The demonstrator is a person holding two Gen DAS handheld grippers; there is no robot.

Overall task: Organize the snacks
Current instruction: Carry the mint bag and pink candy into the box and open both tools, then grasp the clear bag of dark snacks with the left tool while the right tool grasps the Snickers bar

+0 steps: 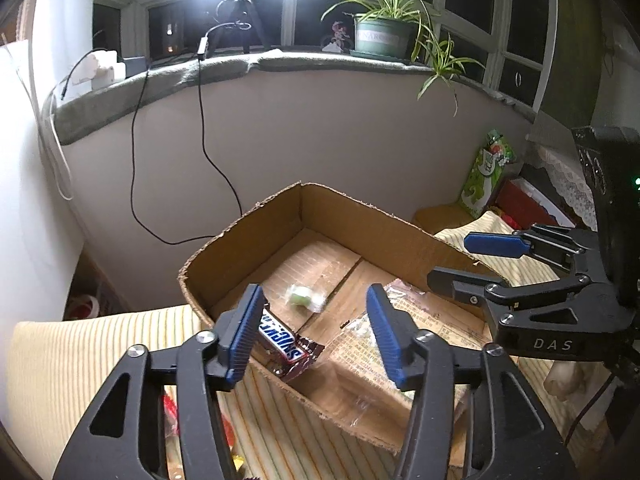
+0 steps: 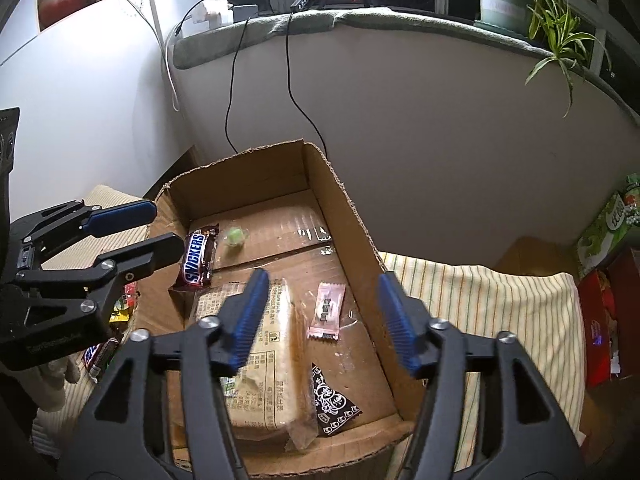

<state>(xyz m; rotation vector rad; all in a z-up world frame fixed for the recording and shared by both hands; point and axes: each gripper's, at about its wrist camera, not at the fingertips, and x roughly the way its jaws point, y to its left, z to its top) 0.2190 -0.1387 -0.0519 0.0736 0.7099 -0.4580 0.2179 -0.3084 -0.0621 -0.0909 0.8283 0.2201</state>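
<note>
The cardboard box [image 2: 348, 216] sits open on a yellow striped cloth [image 2: 480, 300], and both grippers hang over its near rim with nothing in them. The left gripper [image 1: 316, 332] has its jaws parted and empty; directly below and between them lies the Snickers bar [image 1: 286, 342], tucked against the box's near-left wall with its long axis running along that wall, away from the camera. The right gripper [image 2: 322, 316] is likewise spread wide and holds nothing, poised above the large flat biscuit pack [image 2: 276, 360] whose length runs from the near rim toward the middle of the box floor. Just right of that pack lie a small pink sachet [image 2: 328, 312] and a black patterned packet [image 2: 332, 400]. A small green candy [image 2: 235, 237] shows blurred near the middle of the floor, beside the bar's far end; it may be in motion, though the smear leaves that unsure. More snacks remain outside the box: a second bar and bright wrappers [image 2: 120, 308] lie on the cloth by the left gripper, so that hand is the nearer one for the next pickup, I judge. The cloth looks soft and slightly rumpled. Behind stand a pale wall, a padded window ledge with trailing cables [image 1: 200, 120] and a potted plant [image 1: 384, 36], with dark glass beyond.
</note>
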